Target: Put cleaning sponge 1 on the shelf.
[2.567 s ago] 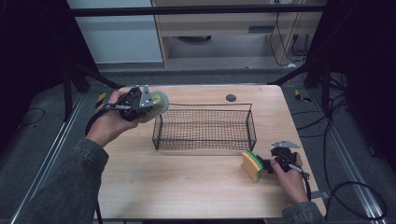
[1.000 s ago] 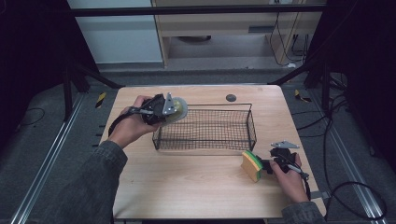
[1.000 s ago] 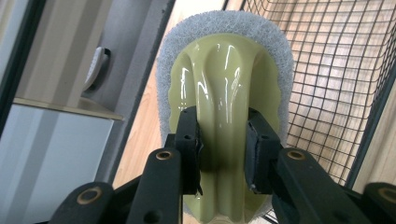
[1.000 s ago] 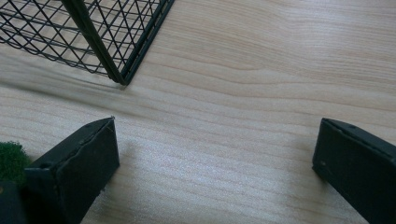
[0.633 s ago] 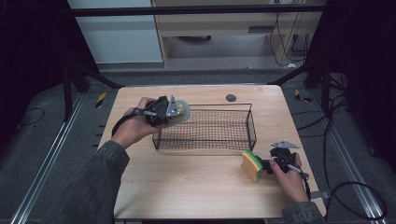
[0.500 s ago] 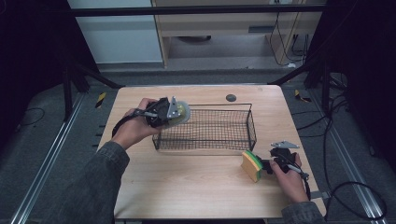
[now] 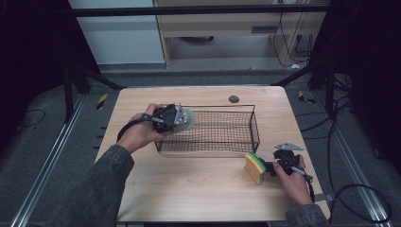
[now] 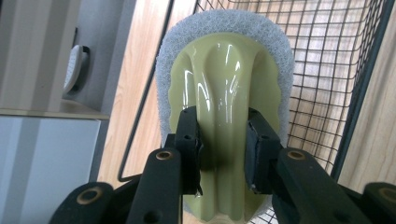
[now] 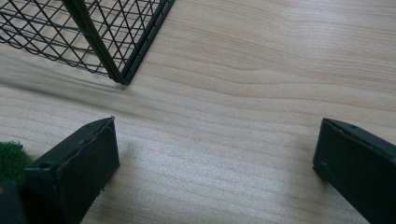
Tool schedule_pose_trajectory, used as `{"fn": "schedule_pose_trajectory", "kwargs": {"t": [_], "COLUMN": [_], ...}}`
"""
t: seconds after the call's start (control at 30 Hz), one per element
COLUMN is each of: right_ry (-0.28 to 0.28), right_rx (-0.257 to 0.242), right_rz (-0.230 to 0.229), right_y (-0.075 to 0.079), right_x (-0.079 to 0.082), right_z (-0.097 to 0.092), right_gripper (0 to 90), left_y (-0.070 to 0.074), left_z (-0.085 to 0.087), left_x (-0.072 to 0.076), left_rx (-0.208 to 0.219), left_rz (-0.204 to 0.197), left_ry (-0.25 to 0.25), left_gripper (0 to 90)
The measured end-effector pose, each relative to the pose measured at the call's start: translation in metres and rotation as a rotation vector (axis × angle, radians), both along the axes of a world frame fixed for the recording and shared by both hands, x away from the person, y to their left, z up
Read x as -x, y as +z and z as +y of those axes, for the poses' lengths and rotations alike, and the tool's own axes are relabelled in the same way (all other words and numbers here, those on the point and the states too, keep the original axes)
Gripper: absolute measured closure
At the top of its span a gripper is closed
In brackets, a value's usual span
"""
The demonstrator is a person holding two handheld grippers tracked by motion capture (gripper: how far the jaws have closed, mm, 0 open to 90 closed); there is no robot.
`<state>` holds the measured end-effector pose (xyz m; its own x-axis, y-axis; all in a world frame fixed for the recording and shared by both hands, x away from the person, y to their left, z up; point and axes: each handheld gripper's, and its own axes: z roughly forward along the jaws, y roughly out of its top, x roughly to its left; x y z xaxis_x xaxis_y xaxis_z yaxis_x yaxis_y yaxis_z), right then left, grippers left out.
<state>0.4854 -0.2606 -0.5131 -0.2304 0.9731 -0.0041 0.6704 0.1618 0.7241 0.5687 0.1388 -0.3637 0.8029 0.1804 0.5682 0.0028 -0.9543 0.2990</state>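
Note:
My left gripper (image 7: 176,118) is shut on a pale green scrubber (image 7: 188,118) with a grey-white pad, held over the left end of the black wire basket (image 7: 256,127). In the left gripper view the pads (image 8: 189,135) squeeze the raised ridge of the scrubber (image 8: 226,79), and the basket (image 8: 327,70) mesh lies behind it. My right gripper (image 7: 271,167) rests on the table right of the basket, open, its tip at a yellow-and-green sponge (image 7: 254,168) standing on edge. In the right gripper view the right gripper (image 9: 217,126) has bare wood between its jaws; the sponge (image 9: 9,161) sits outside the left jaw.
A small dark round object (image 7: 233,99) lies near the table's far edge behind the basket. A basket corner (image 9: 116,51) stands just ahead of the right gripper. Bare wood (image 7: 189,189) stretches in front of the basket. Cables trail off the table's right side.
The left hand has carried the scrubber to the right, from beside the basket's left end to over it. The right hand and the sponge have stayed where they were.

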Motion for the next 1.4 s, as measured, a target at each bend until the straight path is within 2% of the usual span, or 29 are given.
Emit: {"fn": "schedule_pose_trajectory", "kwargs": {"t": [0.43, 0.73, 1.17, 1.4], "right_ry": [0.001, 0.001, 0.001, 0.002], "right_rx": [0.000, 0.000, 0.000, -0.001], "right_rz": [0.000, -0.001, -0.001, 0.000], "right_y": [0.000, 0.000, 0.000, 0.000], "right_x": [0.000, 0.000, 0.000, 0.000], "right_z": [0.000, 0.000, 0.000, 0.000], "right_gripper": [0.4, 0.4, 0.4, 0.4], "left_y": [-0.007, -0.020, -0.032, -0.040], "left_z": [-0.001, 0.003, -0.004, -0.008], "left_x": [-0.002, -0.005, -0.011, -0.017], "left_rx": [-0.020, -0.016, -0.035, -0.042], "left_rz": [0.021, 0.046, 0.077, 0.106], "left_ry": [0.001, 0.013, 0.011, 0.009], "left_gripper": [70.1, 70.1, 70.1, 70.1]}}
